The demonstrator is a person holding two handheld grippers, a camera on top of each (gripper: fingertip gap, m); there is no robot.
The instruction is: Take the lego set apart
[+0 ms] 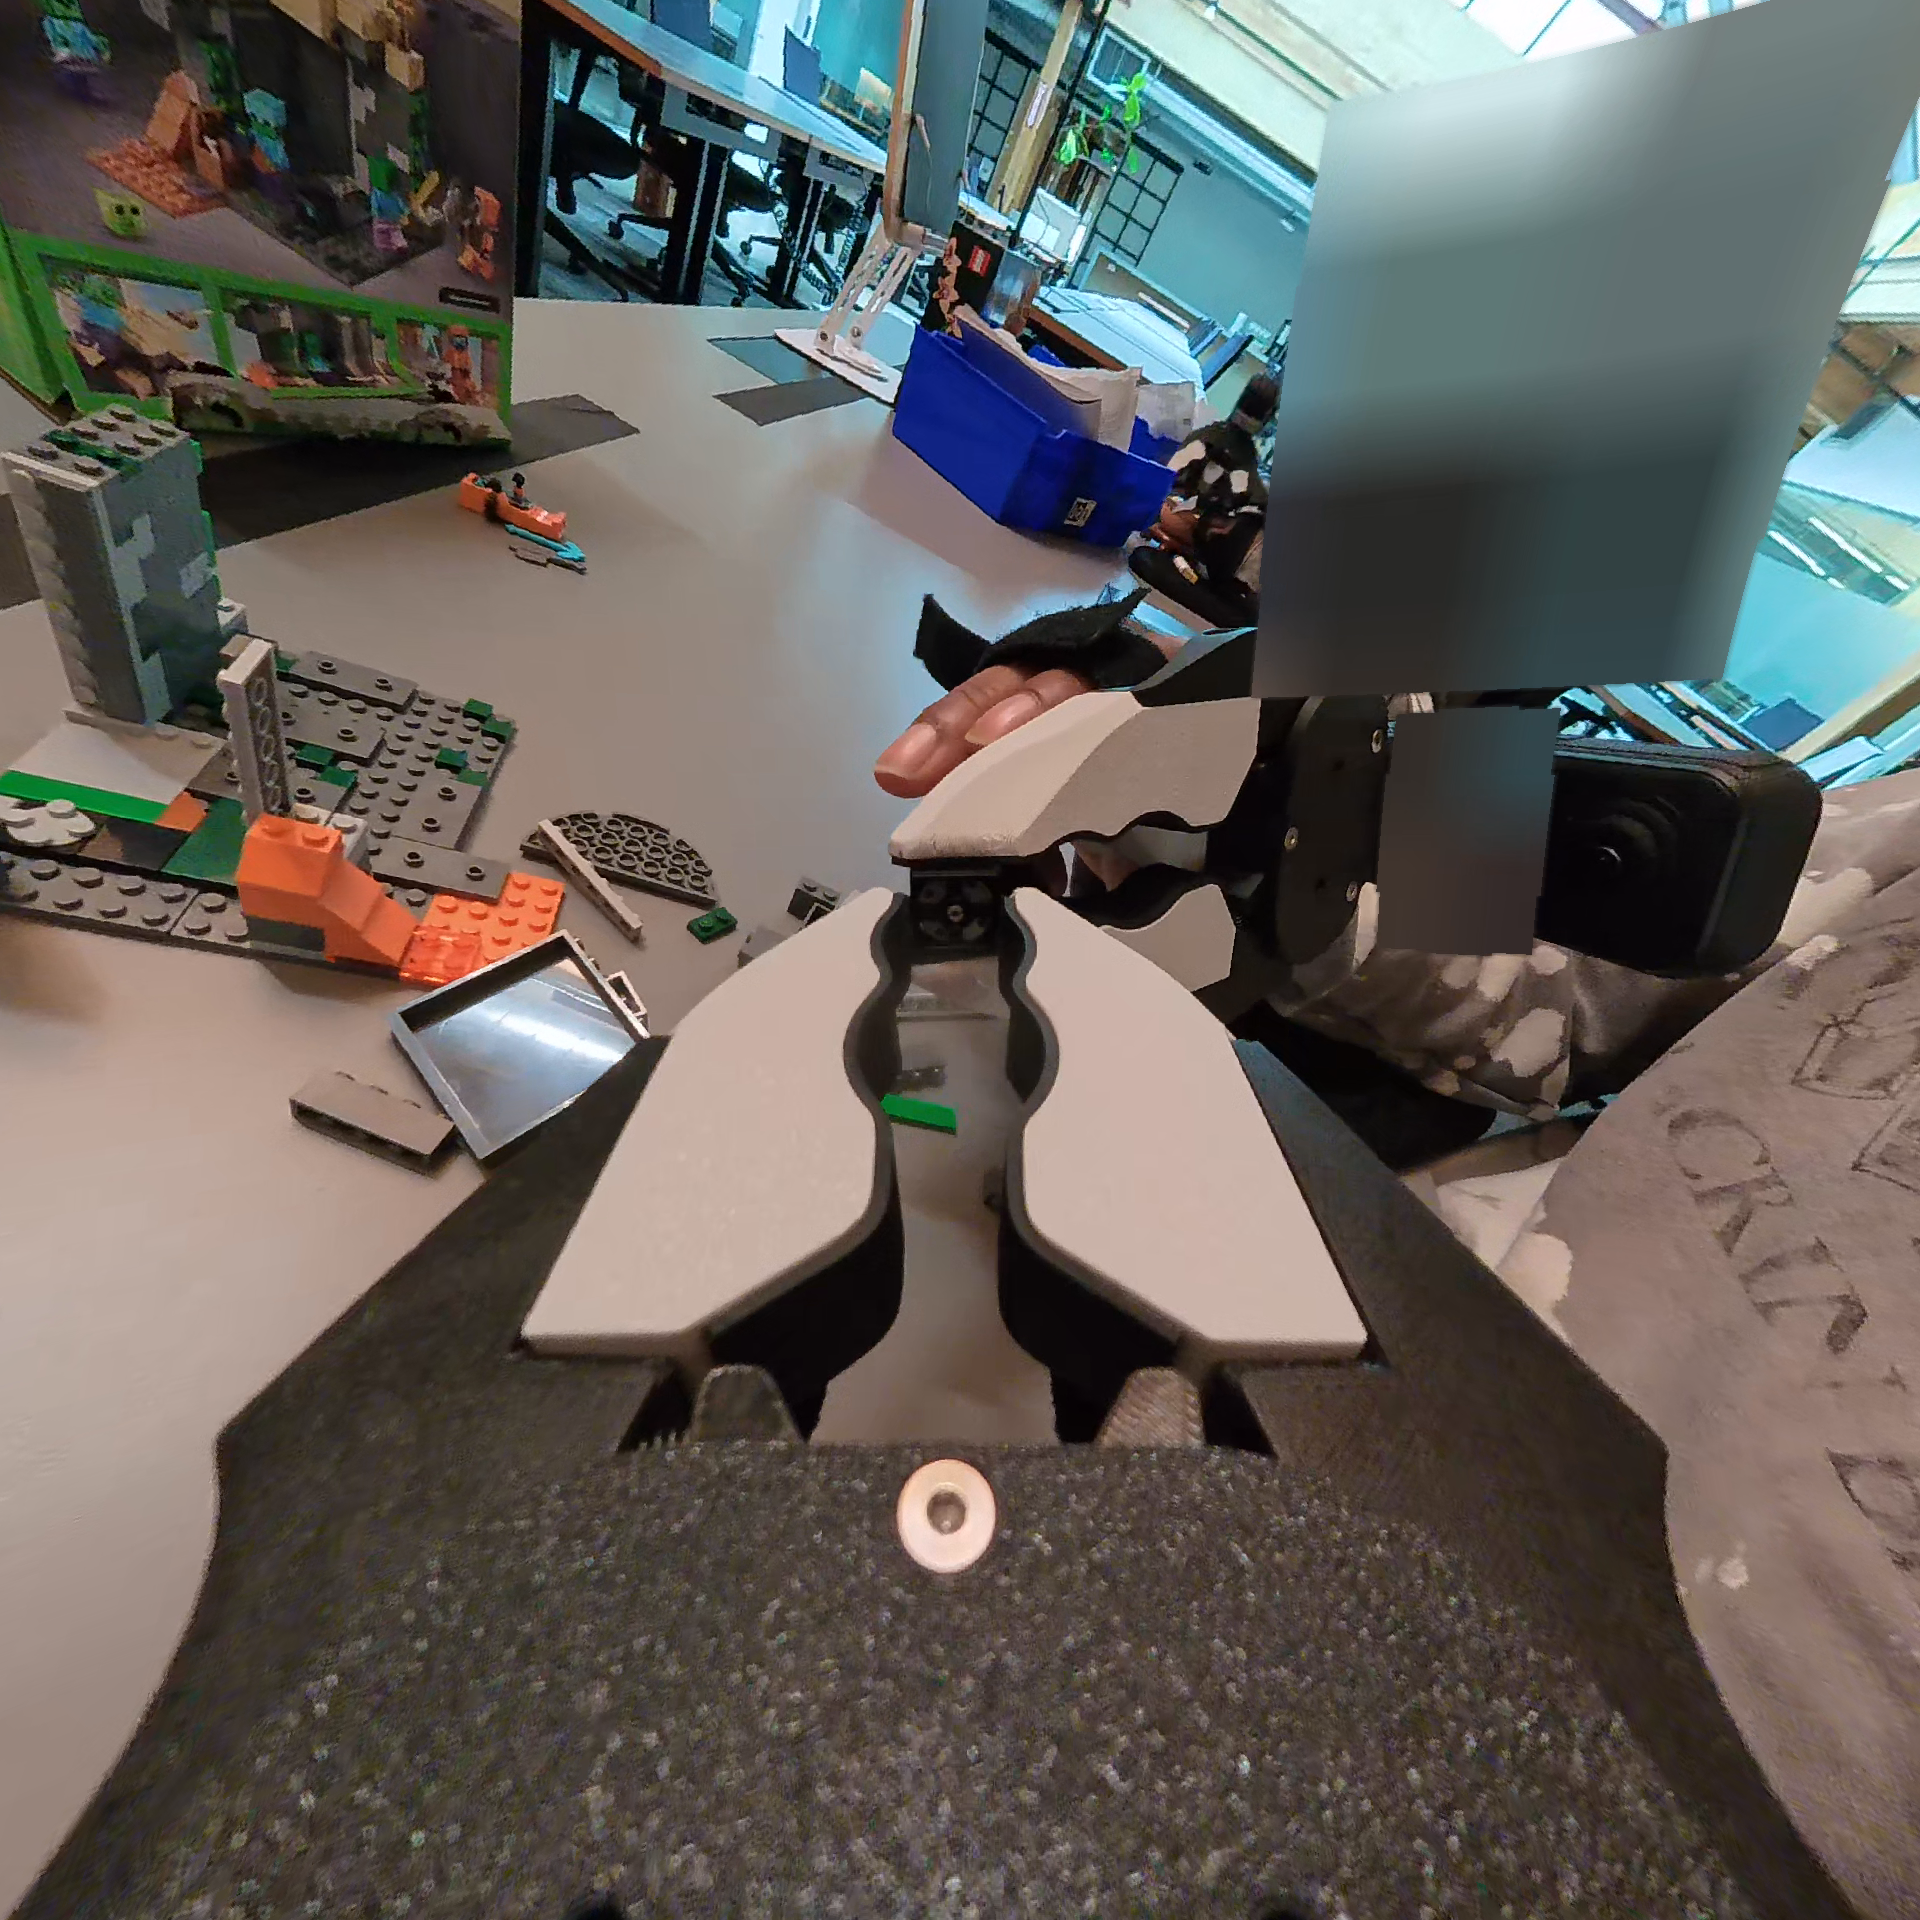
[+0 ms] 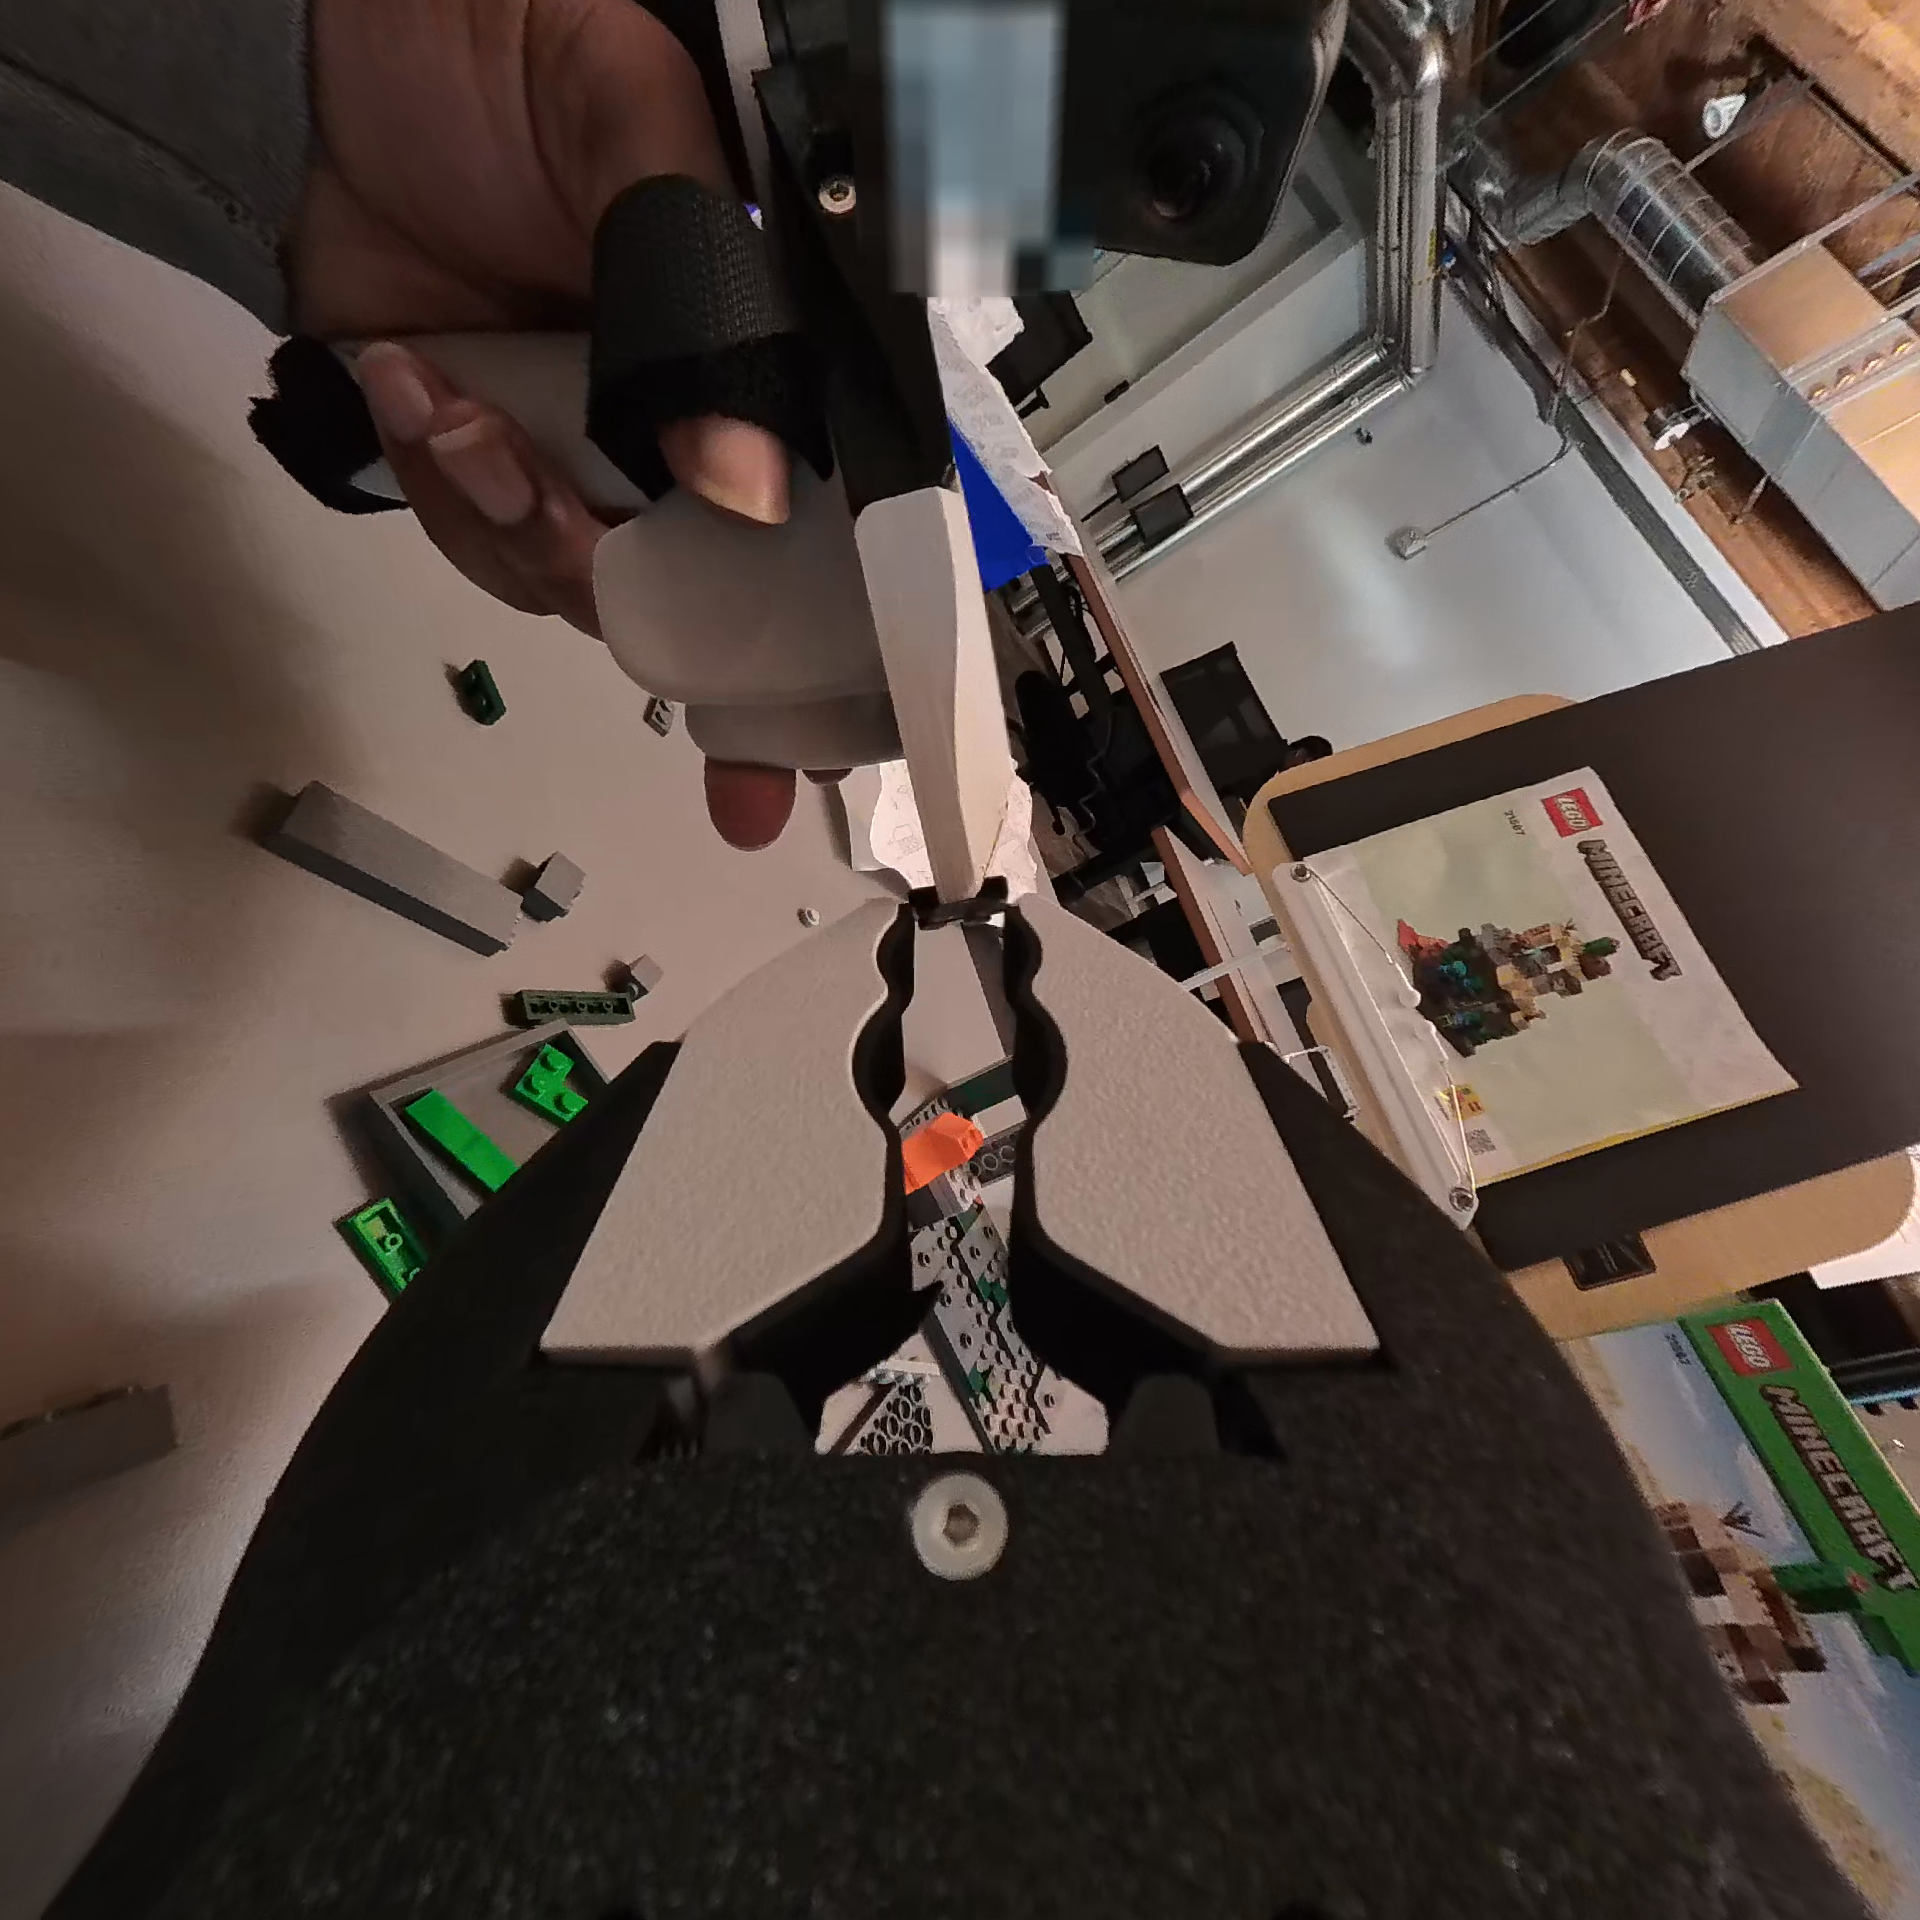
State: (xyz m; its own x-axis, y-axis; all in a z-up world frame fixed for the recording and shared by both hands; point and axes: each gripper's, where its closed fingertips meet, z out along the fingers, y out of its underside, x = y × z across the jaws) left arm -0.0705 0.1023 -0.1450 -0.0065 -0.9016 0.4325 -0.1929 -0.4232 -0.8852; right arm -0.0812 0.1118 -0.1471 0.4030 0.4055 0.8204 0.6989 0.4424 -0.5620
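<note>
**Lego teardown partway through, one small black piece held between both grippers**

Open-plan workspace behind, pale grey table (image 1: 727, 644) in front, and the build already lies in pieces across it. Both tools meet at one small black Lego piece (image 1: 948, 914): the left gripper (image 1: 951, 920) is pinching it at its fingertips, and the right gripper (image 2: 956, 914) is closed on the same piece from the other side. My guess is that they are pulling a small sub-assembly apart.

Left to do, as far as I can judge: one grey tower section (image 1: 114, 582) stands assembled on the dark studded baseplate (image 1: 416, 748), with one orange sloped cluster (image 1: 312, 894) attached in front.

Loose already, left wrist view: one dark half-round plate (image 1: 634, 852), one shallow square grey tray piece (image 1: 520, 1039), one small orange sub-build (image 1: 514, 504). Right wrist view: one long grey brick (image 2: 384, 868), three bright green pieces on or beside a grey plate.

One Lego box (image 1: 260, 208) stands behind; one instruction booklet (image 2: 1538, 987) sits on a stand.
</note>
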